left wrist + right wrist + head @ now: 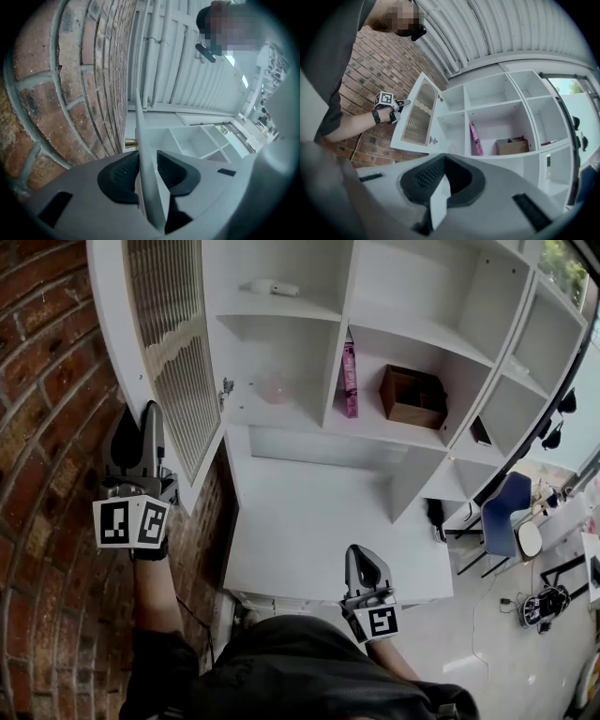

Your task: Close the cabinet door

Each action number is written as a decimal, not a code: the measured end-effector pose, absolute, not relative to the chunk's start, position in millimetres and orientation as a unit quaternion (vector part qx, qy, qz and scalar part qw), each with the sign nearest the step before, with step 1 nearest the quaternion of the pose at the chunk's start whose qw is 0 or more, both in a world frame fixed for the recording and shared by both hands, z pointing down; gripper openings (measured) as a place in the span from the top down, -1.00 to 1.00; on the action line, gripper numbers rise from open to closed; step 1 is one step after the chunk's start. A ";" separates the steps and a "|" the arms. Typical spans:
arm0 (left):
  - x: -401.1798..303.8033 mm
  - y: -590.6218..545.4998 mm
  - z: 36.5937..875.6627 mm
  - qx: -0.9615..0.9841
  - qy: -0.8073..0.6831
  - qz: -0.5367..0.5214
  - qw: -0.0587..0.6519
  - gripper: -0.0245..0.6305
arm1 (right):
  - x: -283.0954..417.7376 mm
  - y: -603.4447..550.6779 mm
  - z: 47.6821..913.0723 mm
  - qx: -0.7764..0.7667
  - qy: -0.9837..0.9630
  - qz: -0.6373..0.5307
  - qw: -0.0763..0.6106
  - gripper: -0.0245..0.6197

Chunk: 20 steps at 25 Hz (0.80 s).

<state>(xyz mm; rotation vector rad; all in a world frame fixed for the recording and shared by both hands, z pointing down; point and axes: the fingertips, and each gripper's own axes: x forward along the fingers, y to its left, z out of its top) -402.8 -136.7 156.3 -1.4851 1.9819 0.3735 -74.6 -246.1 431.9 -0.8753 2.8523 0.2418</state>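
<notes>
1. Left gripper: the jaws are clamped on the free edge of the cabinet door. In the left gripper view the white panel edge runs straight up between the two ribbed pads, and a small brass knob projects from the panel just beyond the jaws at 11 o'clock.

2. Door position: in the head view the door rises from the jaws toward 12 to 1 o'clock, its ribbed glass pane facing the camera. It stands swung wide out from the cabinet, its back close to the brick wall at 9 o'clock. The hinge hardware lies near 2 o'clock from the jaws, on the left upright of the cabinet.

3. Right gripper: its jaws stand together with nothing in them. It hangs low at 5 o'clock from the left gripper, well apart from the door, and appears to play no part at present.

4. Progress: the grip on the door is made; the closing itself has not begun, as far as the views show. The left-hand compartments stand fully exposed.

5. Remaining, as a judgement: swing the held edge about the hinges toward 3 o'clock until the door lies flat over the left column, then release it.
</notes>
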 end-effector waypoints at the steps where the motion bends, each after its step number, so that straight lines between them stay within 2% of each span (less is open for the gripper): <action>1: -401.3 -137.2 156.2 -0.563 0.751 0.149 0.311 0.60 | -73.0 -247.1 432.6 -0.293 0.950 0.080 0.074 0.92; 8: -382.0 -146.5 155.1 -0.559 0.752 0.172 0.303 0.71 | -54.7 -253.1 439.8 -0.304 0.948 0.067 0.068 0.92; 20: -338.2 -175.1 155.9 -0.545 0.762 0.148 0.315 0.65 | -11.0 -266.4 448.5 -0.336 0.938 0.060 0.065 0.92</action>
